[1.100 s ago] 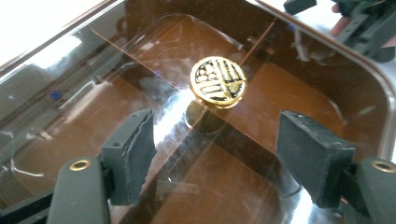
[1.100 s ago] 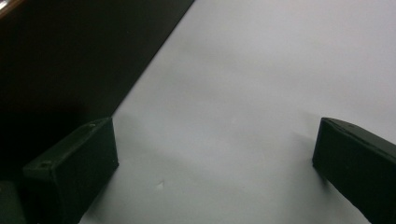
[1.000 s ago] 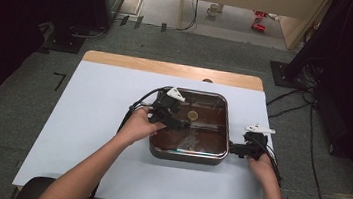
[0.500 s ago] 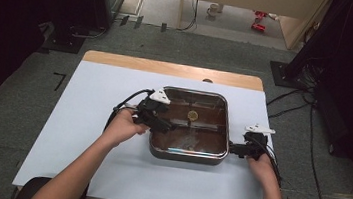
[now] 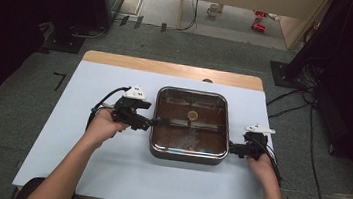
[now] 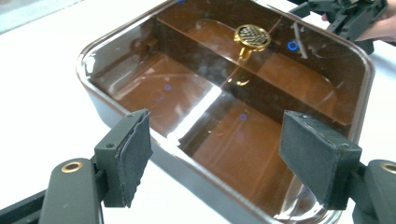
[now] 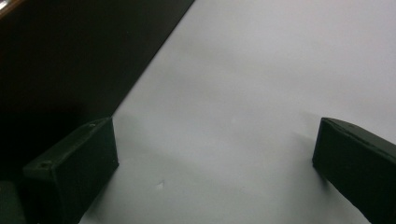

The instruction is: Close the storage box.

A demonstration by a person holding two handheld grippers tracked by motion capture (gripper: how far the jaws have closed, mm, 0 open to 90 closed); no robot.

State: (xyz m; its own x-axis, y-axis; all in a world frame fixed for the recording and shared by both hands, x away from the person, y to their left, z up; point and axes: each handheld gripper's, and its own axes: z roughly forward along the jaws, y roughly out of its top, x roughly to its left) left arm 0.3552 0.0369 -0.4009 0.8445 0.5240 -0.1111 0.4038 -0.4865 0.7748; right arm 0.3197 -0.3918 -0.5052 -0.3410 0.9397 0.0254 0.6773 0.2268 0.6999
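The left gripper is drawing back from over the lidded pot to its left rim, jaws spread; the right gripper is staying open beside its right edge on the tabletop. No writing is legible.

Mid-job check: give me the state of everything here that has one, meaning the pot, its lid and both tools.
Square pot: upright on the table, divider inside, looks empty.
Glass lid: on the pot, closed, gold knob on top.
Left tool: open, jaws apart at the pot's left edge, gripping nothing.
Right tool: open, low over the table at the pot's right side, gripping nothing.
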